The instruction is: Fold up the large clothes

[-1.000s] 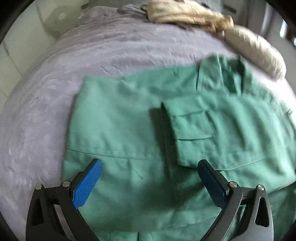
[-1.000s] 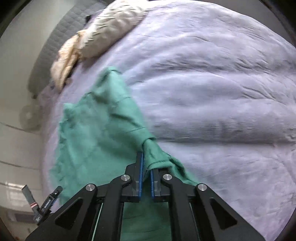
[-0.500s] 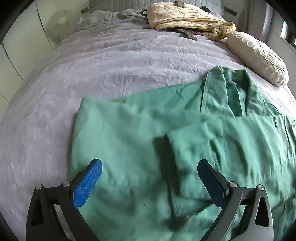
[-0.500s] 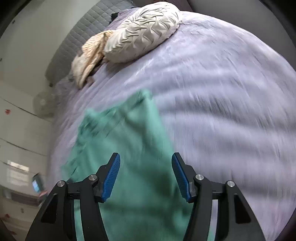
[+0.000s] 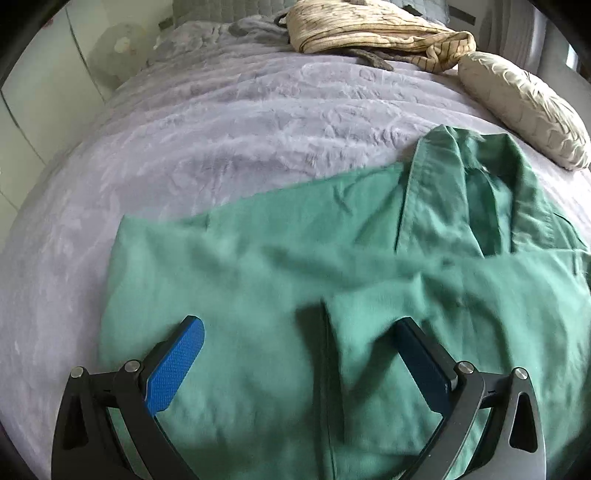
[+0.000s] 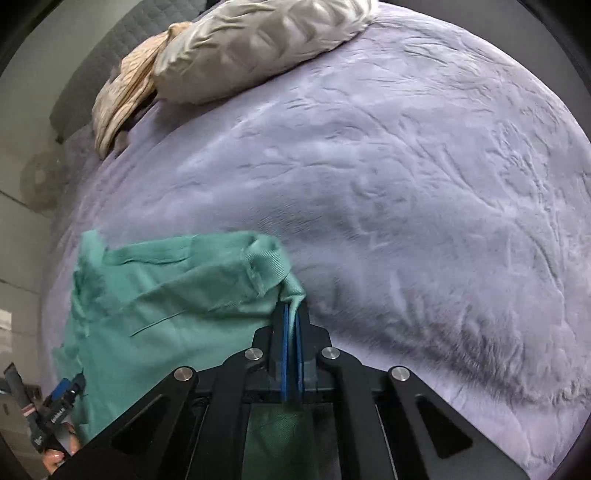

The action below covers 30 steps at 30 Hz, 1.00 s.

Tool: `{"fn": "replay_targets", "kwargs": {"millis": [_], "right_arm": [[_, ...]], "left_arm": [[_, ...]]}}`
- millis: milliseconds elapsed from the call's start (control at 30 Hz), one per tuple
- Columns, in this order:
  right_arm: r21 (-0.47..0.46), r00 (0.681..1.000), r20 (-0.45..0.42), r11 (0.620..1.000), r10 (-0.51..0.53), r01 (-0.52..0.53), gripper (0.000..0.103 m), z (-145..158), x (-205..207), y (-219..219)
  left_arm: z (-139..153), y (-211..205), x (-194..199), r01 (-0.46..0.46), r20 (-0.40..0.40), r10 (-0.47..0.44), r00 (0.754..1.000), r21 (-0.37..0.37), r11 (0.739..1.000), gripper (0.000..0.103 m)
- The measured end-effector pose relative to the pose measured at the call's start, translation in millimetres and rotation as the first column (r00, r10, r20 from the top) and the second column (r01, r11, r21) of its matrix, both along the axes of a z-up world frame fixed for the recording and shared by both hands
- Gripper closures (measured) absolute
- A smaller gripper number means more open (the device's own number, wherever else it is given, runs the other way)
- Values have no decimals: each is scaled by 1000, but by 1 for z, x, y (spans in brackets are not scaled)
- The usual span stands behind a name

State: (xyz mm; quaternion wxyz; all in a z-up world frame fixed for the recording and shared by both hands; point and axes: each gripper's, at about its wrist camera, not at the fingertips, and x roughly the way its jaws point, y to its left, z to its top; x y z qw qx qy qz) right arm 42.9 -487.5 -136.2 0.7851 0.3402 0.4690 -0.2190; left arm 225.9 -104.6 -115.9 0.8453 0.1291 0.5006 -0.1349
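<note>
Shirt: spread on the bed, collar toward the pillow
Pillow: behind the shirt, on the bed
Blanket: left of the pillow, at the bed's far end
Left gripper: over the shirt
Right gripper: at the shirt's edge

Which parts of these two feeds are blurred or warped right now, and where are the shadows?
Left wrist: green shirt smeared near the open left gripper, collar sharper; fisheye bows the purple bedspread. Right wrist: mostly sharp, shadow under the right gripper shut on the shirt's edge; dark corners.
</note>
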Motion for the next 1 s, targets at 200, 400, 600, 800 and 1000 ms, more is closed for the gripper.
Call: {"fn": "replay_targets", "kwargs": {"millis": [200,400,600,800,1000], "right_arm": [[86,993,36,991,-109,106,99,9,-21,-5],[84,996,88,996,-14,6,96,52,-59,33],[79,997,-23,994,76,-74,96,31,-79,74],[122,999,-46,992,3,3,103,6,-105,58],[142,998,-66,990,10,0,99,27,-122,67]], "left_arm": [[21,12,6,-2,27,2,1000,18,1000,0],[40,33,-28,80,-1,-80,997,10,997,0],[7,34,-58,93,-58,-88,994,85,992,0],[12,54,-51,-3,-72,8,997,72,997,0],[30,72,-69,-2,-103,14,995,114,993,0]]}}
